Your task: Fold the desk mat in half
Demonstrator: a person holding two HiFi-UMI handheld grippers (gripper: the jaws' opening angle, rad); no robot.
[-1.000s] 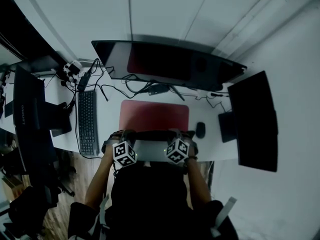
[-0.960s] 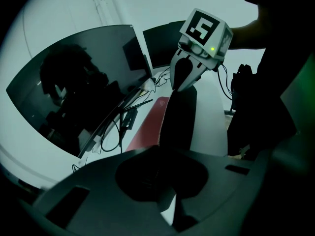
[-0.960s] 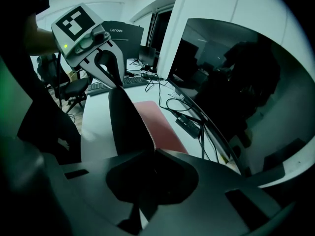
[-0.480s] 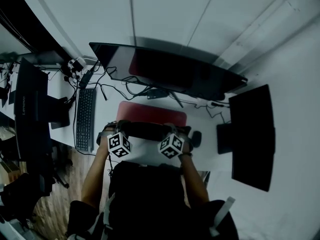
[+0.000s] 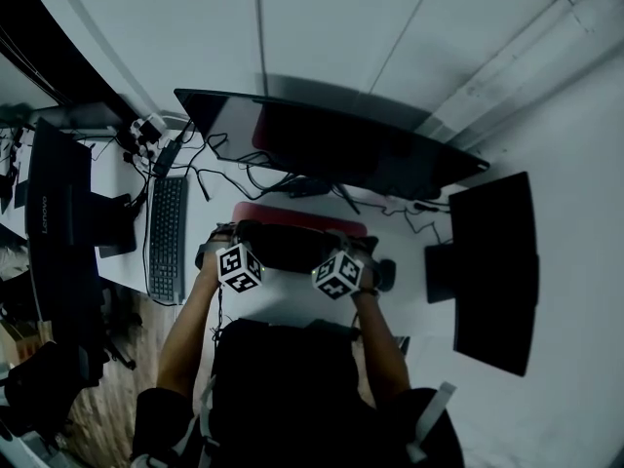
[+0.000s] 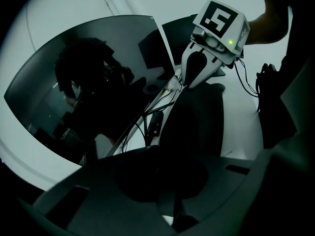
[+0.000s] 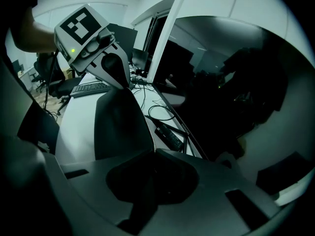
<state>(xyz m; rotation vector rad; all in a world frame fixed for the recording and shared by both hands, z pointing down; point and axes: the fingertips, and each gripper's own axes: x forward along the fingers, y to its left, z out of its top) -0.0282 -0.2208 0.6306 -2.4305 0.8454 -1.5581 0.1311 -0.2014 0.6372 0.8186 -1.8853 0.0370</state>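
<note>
Flexible desk mat (image 5: pixel 288 247) curled over, dark underside, red top

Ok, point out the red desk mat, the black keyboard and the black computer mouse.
red desk mat (image 5: pixel 292 215), head view, red strip lying flat beyond the lifted edge.
black keyboard (image 5: pixel 168 239), head view, middle of its keys.
black computer mouse (image 5: pixel 387 274), head view, its top.

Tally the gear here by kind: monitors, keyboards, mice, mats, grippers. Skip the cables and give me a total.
Monitors: 3
Keyboard: 1
Mouse: 1
Mat: 1
Grippers, left and right, both shut on the mat: 2
Total: 8
</note>
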